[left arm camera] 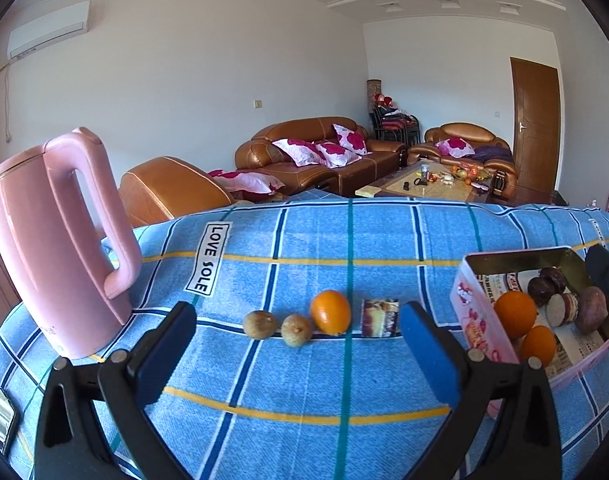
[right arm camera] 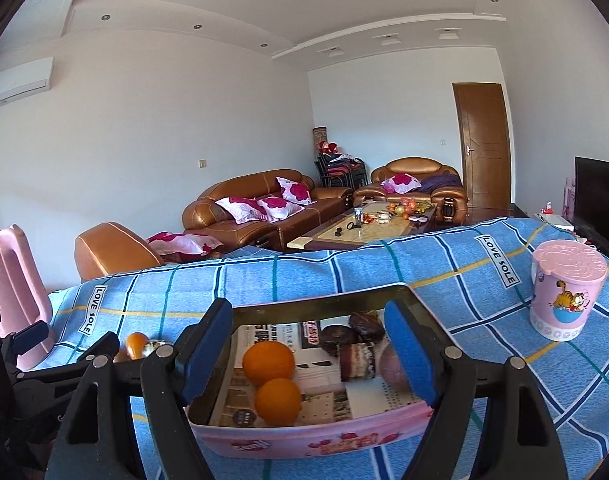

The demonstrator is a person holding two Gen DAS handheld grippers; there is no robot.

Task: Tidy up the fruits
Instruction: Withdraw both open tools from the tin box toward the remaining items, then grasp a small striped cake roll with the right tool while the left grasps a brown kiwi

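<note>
On the blue checked cloth (left arm camera: 304, 380), your left gripper (left arm camera: 296, 344) stands wide open and empty, with two brown fruits (left arm camera: 260, 324) and a loose orange (left arm camera: 330, 312) at its twelve o'clock. At its three o'clock sits the pink tin (right arm camera: 304, 436), holding two oranges (right arm camera: 269, 362). Your right gripper (right arm camera: 308, 344) stands wide open above it, gripping nothing.
</note>
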